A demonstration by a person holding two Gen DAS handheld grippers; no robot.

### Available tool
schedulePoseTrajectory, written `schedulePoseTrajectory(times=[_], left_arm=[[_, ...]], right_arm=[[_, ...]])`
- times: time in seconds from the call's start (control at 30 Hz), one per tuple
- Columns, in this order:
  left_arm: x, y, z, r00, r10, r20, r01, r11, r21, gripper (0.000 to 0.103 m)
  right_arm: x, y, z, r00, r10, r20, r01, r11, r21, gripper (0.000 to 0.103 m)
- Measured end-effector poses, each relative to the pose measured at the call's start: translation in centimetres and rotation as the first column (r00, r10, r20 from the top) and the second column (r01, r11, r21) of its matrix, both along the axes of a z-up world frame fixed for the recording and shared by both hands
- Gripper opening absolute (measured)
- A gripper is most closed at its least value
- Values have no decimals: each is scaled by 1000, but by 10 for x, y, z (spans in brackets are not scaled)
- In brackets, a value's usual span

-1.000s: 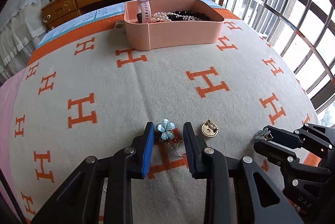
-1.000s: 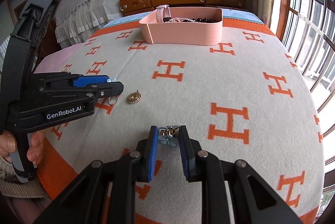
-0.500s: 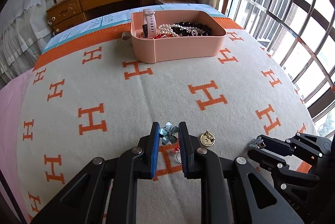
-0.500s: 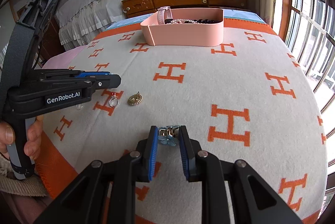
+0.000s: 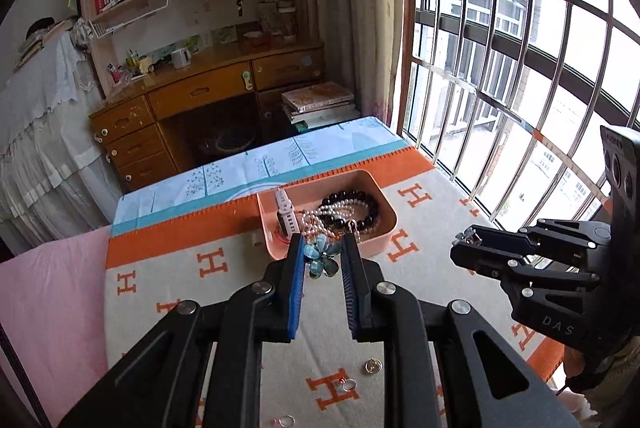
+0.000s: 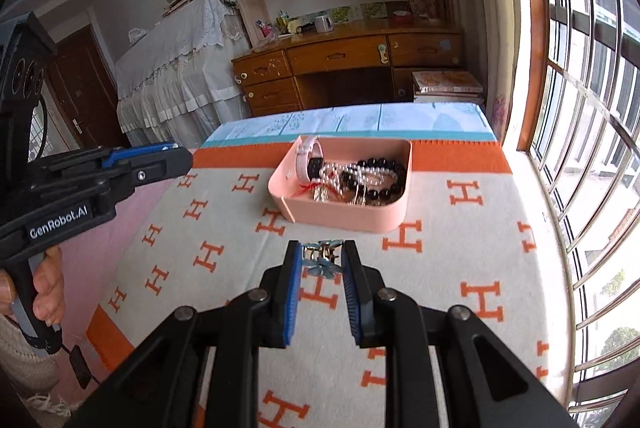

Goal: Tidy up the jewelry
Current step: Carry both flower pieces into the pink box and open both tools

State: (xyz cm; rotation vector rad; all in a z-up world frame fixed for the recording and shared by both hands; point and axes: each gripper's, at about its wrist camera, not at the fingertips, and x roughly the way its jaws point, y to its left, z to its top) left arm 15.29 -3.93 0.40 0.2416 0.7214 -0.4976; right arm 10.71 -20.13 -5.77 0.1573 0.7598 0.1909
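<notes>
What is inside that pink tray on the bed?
The pink plastic tray holds a pink-strapped watch, black bead bracelet and pearl strands; anything beneath them is hidden.

Left gripper (image 5: 323,256) clamped on blue flower brooch (image 5: 320,260), pink tray (image 5: 376,242) just beyond; right gripper (image 5: 466,242) off to the right, gold pendant (image 5: 373,366) below.
</notes>
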Motion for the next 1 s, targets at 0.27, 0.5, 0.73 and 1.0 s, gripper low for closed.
schedulePoseTrajectory(times=[0.27,0.5,0.73,1.0], left_arm=[[58,-21,26,998,57,9,-57,998,-13,16],[114,-41,-54,980,92,-179,-91,996,14,16],[138,-53,-122,953,127,-276,-103,990,99,19],[135,-41,-123,959,144,-243,-123,987,100,65]], right_arm=[[68,-16,73,996,-52,71,47,996,70,20],[140,-20,6,990,-82,-118,89,995,55,20],[175,-33,-64,956,-116,-269,131,991,37,21],[167,-35,-74,958,-120,-260,128,992,12,33]])
